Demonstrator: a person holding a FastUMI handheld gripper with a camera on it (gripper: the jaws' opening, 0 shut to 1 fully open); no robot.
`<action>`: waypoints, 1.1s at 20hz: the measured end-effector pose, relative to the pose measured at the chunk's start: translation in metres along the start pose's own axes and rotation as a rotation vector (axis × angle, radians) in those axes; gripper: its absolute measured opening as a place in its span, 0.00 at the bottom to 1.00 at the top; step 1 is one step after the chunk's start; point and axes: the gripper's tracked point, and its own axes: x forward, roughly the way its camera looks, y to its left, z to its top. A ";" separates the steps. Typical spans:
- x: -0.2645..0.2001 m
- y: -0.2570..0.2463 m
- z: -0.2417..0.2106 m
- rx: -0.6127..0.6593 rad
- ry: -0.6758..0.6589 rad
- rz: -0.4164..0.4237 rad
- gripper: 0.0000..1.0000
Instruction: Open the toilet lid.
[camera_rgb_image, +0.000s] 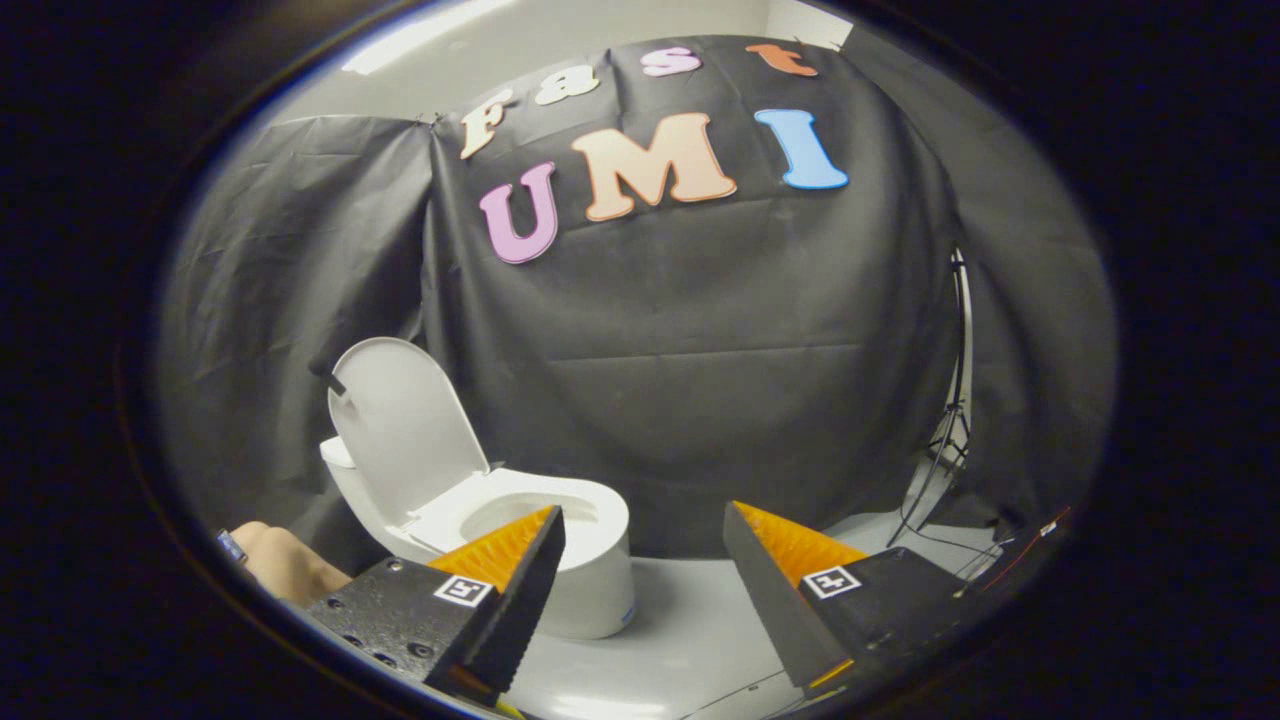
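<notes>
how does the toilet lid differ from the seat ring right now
The toilet lid stands raised, nearly upright, while the seat ring lies flat on the bowl. The lid is a solid panel; the seat ring has an open middle. Both are white and meet at the back hinge. The hand-held gripper is open, holding nothing, with the toilet beyond its fingers.

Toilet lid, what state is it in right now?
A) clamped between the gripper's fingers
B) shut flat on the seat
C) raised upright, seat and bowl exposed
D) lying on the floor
C: the toilet lid stands raised behind the seat, and the gripper is open with its fingers apart, holding nothing, the toilet beyond them.
</notes>
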 end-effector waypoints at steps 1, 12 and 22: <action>0.001 -0.001 0.001 0.006 -0.008 -0.010 0.97; 0.005 -0.010 -0.003 -0.054 -0.003 -0.083 0.97; -0.006 -0.024 -0.005 0.023 -0.002 -0.131 0.97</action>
